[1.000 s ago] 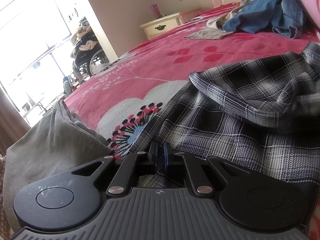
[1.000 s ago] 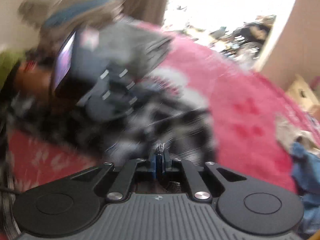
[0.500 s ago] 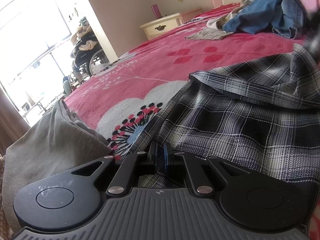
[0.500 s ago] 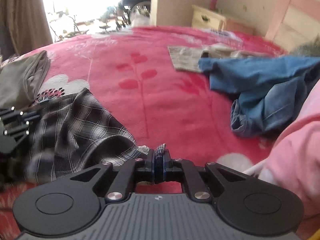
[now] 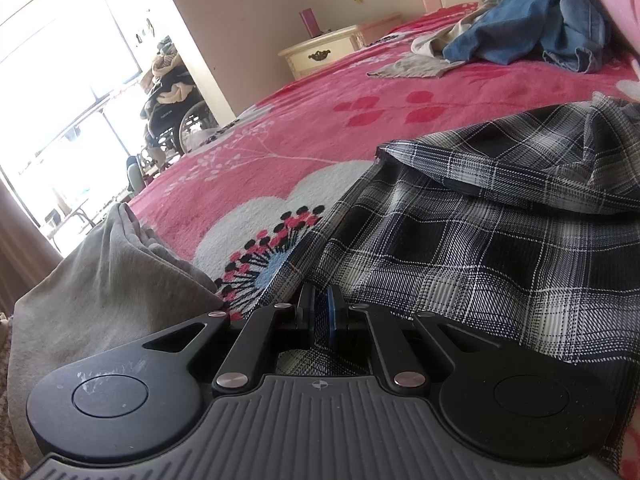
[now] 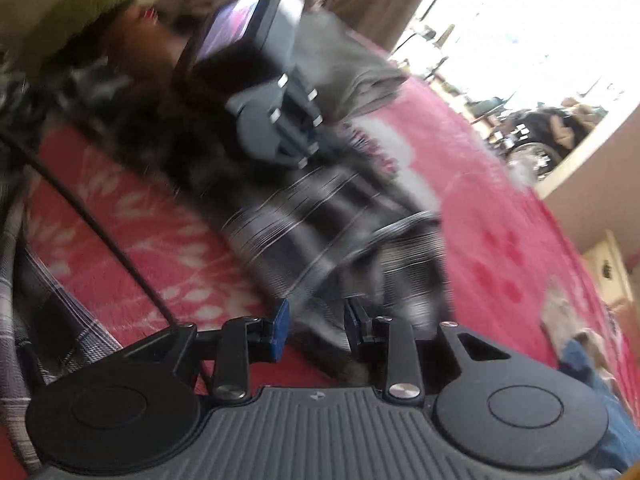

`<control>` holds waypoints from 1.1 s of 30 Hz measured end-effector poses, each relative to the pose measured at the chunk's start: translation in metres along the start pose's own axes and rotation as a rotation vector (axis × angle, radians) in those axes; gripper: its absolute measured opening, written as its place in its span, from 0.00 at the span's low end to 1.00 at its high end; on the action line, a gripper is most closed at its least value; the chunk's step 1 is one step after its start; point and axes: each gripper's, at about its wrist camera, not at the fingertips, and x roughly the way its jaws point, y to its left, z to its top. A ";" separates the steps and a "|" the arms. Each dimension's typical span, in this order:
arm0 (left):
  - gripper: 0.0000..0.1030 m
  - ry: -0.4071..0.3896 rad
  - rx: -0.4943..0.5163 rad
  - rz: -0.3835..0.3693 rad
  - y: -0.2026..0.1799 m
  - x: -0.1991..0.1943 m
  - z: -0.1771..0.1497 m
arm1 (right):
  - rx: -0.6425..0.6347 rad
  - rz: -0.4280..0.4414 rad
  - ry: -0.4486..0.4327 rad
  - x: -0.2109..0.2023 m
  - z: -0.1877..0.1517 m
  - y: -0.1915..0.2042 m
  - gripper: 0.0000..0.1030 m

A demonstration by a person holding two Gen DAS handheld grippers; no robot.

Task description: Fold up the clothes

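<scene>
A black-and-white plaid shirt (image 5: 480, 248) lies spread on the pink floral bed cover (image 5: 320, 128), with one part folded over on the right. My left gripper (image 5: 319, 304) is shut on the shirt's near edge. In the blurred right wrist view my right gripper (image 6: 314, 326) is open just above the plaid shirt (image 6: 320, 216), holding nothing. The left gripper (image 6: 288, 128) shows there too, low on the far end of the shirt.
A grey garment (image 5: 104, 280) lies left of the shirt. Blue jeans (image 5: 532, 24) and a beige cloth (image 5: 412, 66) lie farther up the bed. A cream nightstand (image 5: 324, 52) stands by the wall. A wheelchair (image 5: 172, 104) stands by the window.
My right gripper has opened and let go of the plaid shirt, then swung round toward the left gripper. The folded part of the shirt has settled flat. The left gripper has stayed put.
</scene>
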 end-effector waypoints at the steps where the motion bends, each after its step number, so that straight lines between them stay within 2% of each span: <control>1: 0.05 0.000 0.001 0.000 0.000 0.000 0.000 | -0.005 0.007 0.013 0.008 -0.001 0.001 0.30; 4: 0.05 -0.001 0.005 0.000 -0.001 -0.001 0.000 | 0.027 0.002 0.042 0.022 -0.003 -0.006 0.28; 10: 0.05 -0.004 0.006 -0.002 0.000 0.000 -0.001 | 0.231 0.066 0.035 0.010 -0.005 -0.031 0.22; 15: 0.05 -0.006 0.007 -0.002 0.000 0.000 -0.001 | 0.409 0.139 0.024 0.004 -0.012 -0.053 0.10; 19: 0.05 -0.007 0.011 0.000 -0.003 0.000 -0.001 | 0.606 0.135 -0.012 -0.005 -0.018 -0.080 0.06; 21: 0.05 -0.007 0.013 0.002 -0.003 0.000 -0.001 | 0.654 0.075 -0.027 -0.009 -0.019 -0.093 0.05; 26: 0.05 -0.007 0.018 0.002 -0.002 0.000 -0.001 | 0.657 -0.229 -0.017 -0.015 -0.014 -0.143 0.04; 29: 0.05 -0.005 0.035 0.010 -0.004 0.001 0.001 | 0.635 -0.383 0.030 -0.009 -0.015 -0.179 0.04; 33: 0.12 -0.002 0.083 0.041 -0.009 0.003 0.005 | 0.587 -0.504 0.121 0.012 -0.022 -0.220 0.04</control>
